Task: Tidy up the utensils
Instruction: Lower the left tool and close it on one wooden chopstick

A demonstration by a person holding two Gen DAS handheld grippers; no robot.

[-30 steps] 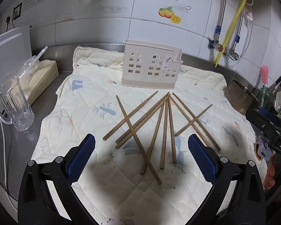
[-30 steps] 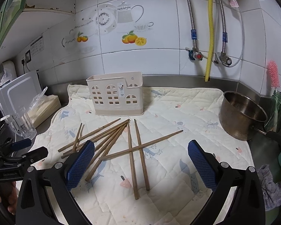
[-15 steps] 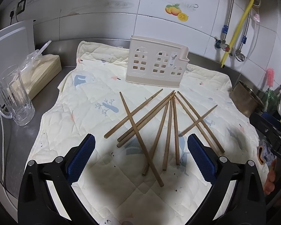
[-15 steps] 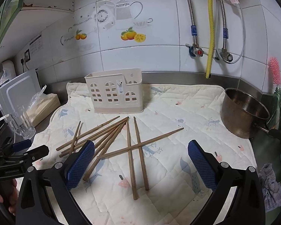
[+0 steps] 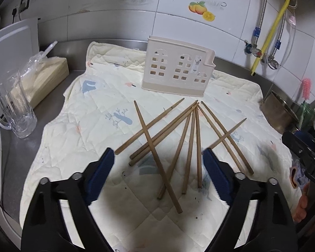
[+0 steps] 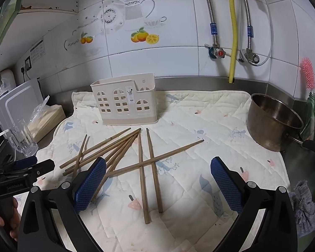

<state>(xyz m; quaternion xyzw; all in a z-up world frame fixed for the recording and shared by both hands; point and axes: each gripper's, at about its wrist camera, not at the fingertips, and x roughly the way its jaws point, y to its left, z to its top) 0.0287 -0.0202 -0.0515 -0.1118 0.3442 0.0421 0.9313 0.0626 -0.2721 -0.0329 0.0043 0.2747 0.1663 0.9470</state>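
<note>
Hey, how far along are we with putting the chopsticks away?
Nothing is put away yet. All the chopsticks lie scattered on the quilted mat, none in the holder. The left gripper and right gripper hang open above the pile, holding nothing. Every stick remains to be picked up.

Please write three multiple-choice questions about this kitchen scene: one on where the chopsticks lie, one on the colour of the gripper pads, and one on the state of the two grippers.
1. Where do the chopsticks lie?
A. inside the holder
B. loose on the quilted cloth, in front of the holder
C. in the metal pot

2. What colour are the pads on the gripper fingers?
A. blue
B. red
C. white

3. What state are the left gripper and right gripper in?
A. both open, holding nothing
B. both shut on a chopstick
C. only the left one shut

Answers: 1 B, the sticks lie crossed on the cloth before the beige holder. 2 A, both views show blue textured pads. 3 A, each pair of fingers stands wide apart with nothing between.
</note>
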